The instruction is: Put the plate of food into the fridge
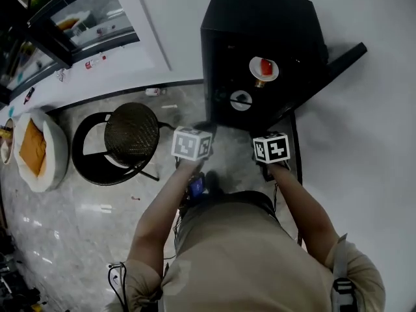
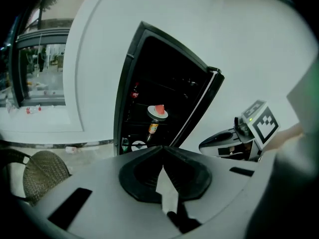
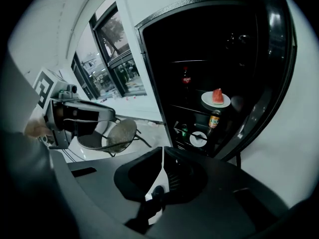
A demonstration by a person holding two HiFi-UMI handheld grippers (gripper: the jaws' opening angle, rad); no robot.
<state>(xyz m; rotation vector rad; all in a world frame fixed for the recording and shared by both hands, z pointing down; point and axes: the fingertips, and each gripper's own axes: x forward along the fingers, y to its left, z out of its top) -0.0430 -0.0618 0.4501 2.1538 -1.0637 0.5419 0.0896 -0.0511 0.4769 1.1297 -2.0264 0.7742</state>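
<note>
The round white plate is sitting flat on a middle shelf inside the fridge, carrying a red wedge of food at its centre. It is resting close to the shelf's front edge, toward the side where the door is hinged. The fridge is a tall black cabinet with a dark interior. It is standing upright against a white wall, and its door is hanging wide open.
</note>
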